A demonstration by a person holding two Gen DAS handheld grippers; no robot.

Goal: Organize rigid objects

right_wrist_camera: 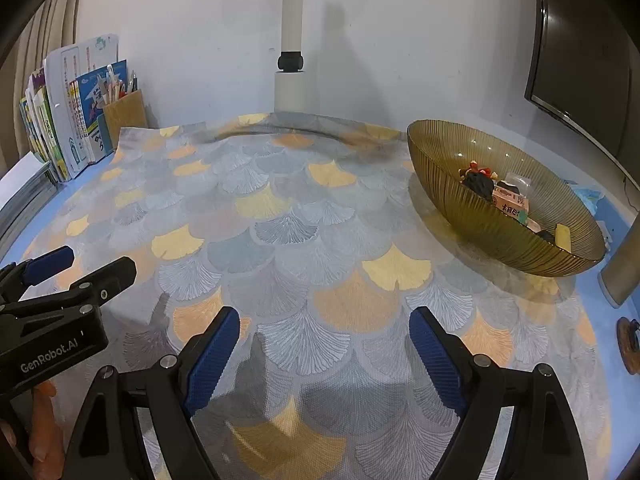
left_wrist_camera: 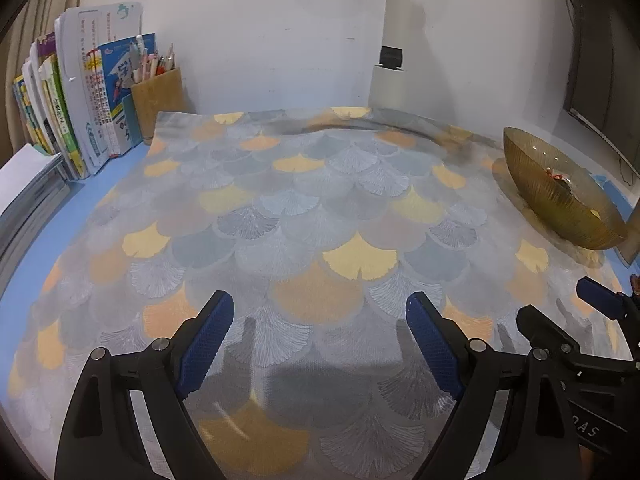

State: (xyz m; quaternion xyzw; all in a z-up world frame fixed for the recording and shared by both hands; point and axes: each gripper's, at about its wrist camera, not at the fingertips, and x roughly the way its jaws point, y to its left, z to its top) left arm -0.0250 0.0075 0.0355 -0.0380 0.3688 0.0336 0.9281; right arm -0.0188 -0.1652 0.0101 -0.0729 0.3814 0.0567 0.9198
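Observation:
An amber ribbed glass bowl [right_wrist_camera: 472, 208] stands at the right of a fan-patterned cloth [right_wrist_camera: 288, 240]; it also shows in the left wrist view [left_wrist_camera: 560, 204]. Inside it lie several small things: a dark toy with red bits [right_wrist_camera: 478, 182], a pink printed box [right_wrist_camera: 510, 202] and a yellow block [right_wrist_camera: 562, 235]. My left gripper [left_wrist_camera: 320, 322] is open and empty, low over the cloth. My right gripper [right_wrist_camera: 324, 334] is open and empty, beside the left one. Each gripper shows at the edge of the other's view: the right one [left_wrist_camera: 560, 312], the left one [right_wrist_camera: 84, 268].
Upright books [left_wrist_camera: 80, 120] and a wooden pen holder [left_wrist_camera: 158, 100] stand at the back left. A stack of papers [left_wrist_camera: 28, 188] lies at the left edge. A white post [right_wrist_camera: 290, 40] rises at the back wall. A dark monitor [right_wrist_camera: 588, 60] stands at the right.

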